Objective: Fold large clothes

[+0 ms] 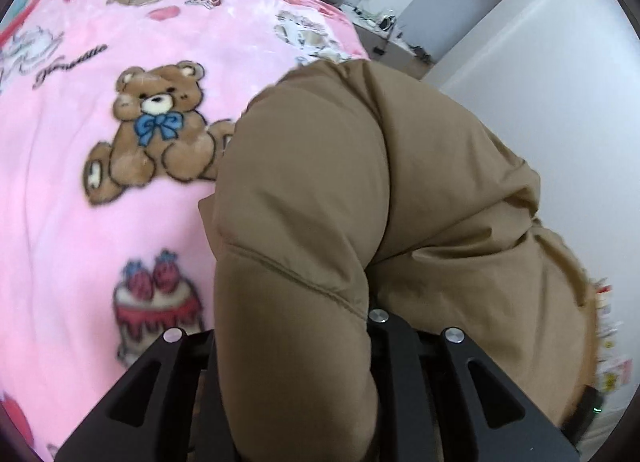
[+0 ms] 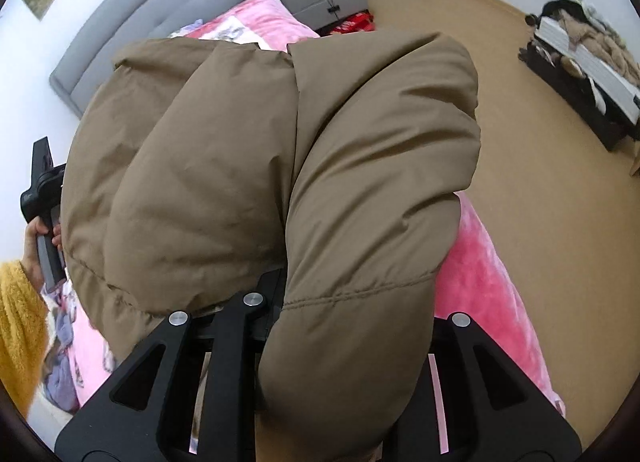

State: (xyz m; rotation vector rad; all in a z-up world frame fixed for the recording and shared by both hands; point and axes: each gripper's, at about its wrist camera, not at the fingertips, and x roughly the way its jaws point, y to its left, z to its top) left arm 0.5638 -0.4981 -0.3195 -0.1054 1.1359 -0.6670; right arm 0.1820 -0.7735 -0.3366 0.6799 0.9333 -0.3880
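In the left wrist view a pink fleece blanket [image 1: 80,201] printed with a teddy bear [image 1: 156,129] and a strawberry cake [image 1: 156,302] covers the bed, its red border running along the far edge. Right of the bear, a brown padded jacket [image 1: 360,189] bulges up over the blanket's right side and spills past the bed's right edge in front of the white wall [image 1: 560,81]. One quilted fold of it runs lengthwise from the far right edge of the bed down toward the camera and into the left gripper [image 1: 294,342], whose fingers are clamped on that fold, the cloth filling the narrow gap between them. A grey nightstand [image 1: 384,41] cluttered with small items stands beyond the bed's far corner. In the right wrist view, at the left edge, a hand [image 2: 34,238] in a yellow fuzzy sleeve [image 2: 16,322] grips the handle of the other tool beside the jacket. The jacket [image 2: 248,165] fills the middle, held raised over the pink blanket [image 2: 480,282], with its long axis reaching from the grey padded headboard [image 2: 160,21] toward the camera. A thick stitched roll of it drops between the fingers of the right gripper [image 2: 348,326], which are pinched on it. To the right lies tan flooring [image 2: 520,121], with a dark low stand [image 2: 580,73] piled with things near the far wall.
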